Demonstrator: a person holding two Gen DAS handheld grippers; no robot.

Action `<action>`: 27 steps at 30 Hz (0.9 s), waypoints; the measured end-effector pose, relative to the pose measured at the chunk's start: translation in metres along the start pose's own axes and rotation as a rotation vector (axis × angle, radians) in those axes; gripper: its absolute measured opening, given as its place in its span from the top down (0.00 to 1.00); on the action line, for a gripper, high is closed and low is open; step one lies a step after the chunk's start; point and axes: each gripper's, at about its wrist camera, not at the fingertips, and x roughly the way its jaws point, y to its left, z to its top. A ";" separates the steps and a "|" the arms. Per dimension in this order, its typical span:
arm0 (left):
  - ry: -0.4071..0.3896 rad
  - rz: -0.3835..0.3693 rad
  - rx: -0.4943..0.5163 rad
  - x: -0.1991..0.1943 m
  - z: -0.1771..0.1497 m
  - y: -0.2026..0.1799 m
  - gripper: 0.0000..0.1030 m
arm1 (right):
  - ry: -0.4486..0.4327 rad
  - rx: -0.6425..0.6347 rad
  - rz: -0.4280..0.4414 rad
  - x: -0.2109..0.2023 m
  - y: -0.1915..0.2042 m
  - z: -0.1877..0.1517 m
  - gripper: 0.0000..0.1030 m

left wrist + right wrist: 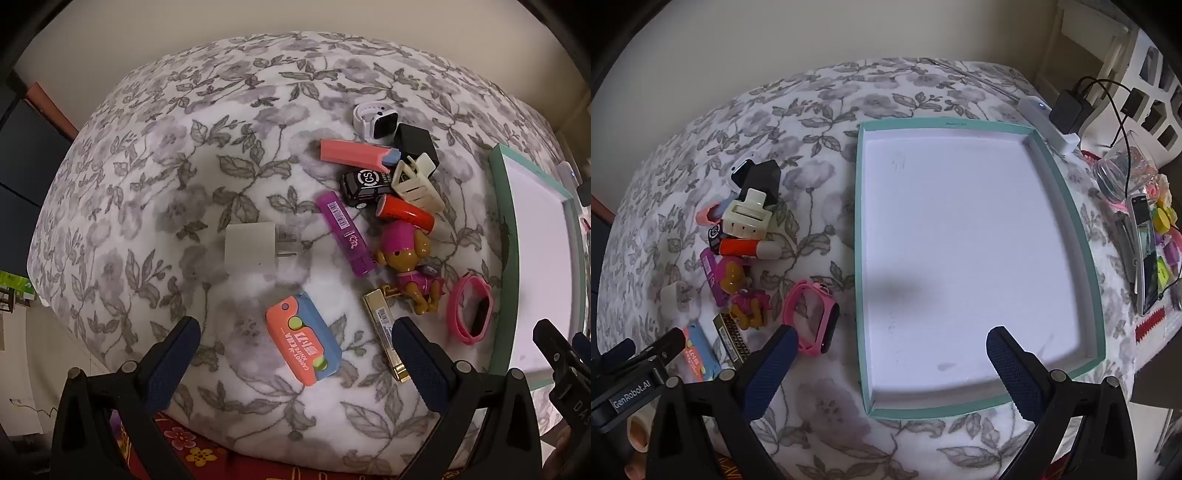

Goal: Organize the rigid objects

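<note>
Small rigid objects lie on a floral cloth: an orange-and-blue toy cutter point(303, 341), a white plug adapter point(251, 248), a purple lighter point(345, 233), a gold harmonica point(386, 334), a pink puppy figure point(410, 266), a pink wristband point(472, 314), a red tube point(404, 215), a black toy car point(365, 184), a cream hair claw point(415, 181) and a white watch point(375, 120). My left gripper point(295, 343) is open above the cutter. My right gripper point(892, 350) is open over the near left edge of the teal-rimmed white tray point(866, 402). The wristband point(812, 317) lies just left of the tray.
A pink marker point(354, 152) and a black cube point(415, 142) lie in the pile. Right of the tray are a power strip with a black charger point(1067, 110), a glass point(1119, 170), a phone point(1145, 251) and colourful clutter. A wall stands behind the table.
</note>
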 end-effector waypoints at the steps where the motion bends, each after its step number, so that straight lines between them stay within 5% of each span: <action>1: 0.000 -0.001 0.000 0.000 0.000 0.000 0.00 | 0.000 0.000 -0.002 0.000 0.000 0.000 0.00; 27: 0.000 0.010 0.003 0.000 0.000 0.000 0.00 | 0.007 -0.003 -0.007 0.002 -0.001 0.000 0.00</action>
